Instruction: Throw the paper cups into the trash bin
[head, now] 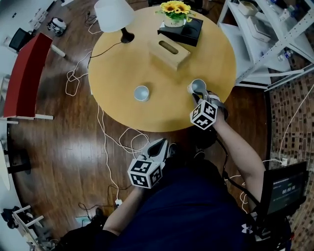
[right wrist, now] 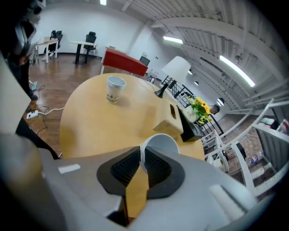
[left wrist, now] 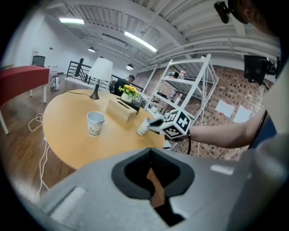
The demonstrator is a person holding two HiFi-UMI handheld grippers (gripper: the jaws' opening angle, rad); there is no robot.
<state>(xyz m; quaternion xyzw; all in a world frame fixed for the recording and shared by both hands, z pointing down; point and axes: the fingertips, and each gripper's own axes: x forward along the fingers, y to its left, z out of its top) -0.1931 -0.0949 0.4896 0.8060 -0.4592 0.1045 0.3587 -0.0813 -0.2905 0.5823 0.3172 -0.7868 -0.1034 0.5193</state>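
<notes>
A white paper cup (head: 198,87) tilts above the right edge of the round wooden table (head: 117,68). My right gripper (head: 201,96) is shut on its rim; in the right gripper view the cup (right wrist: 159,145) has its thin wall pinched between the ribbed pads (right wrist: 124,168). A second paper cup (head: 141,93) stands upright near the table's front middle, also seen as the cup (left wrist: 95,123) and the cup (right wrist: 115,89). My left gripper (head: 159,145) hangs shut and empty over the floor, in front of the table. No trash bin is in view.
On the table stand a white lamp (head: 114,14), a wooden tissue box (head: 169,51) and yellow flowers (head: 175,9) on a black box (head: 186,32). A white shelf rack (head: 265,39) is at right, red furniture (head: 24,73) at left. Cables (head: 117,139) trail over the floor.
</notes>
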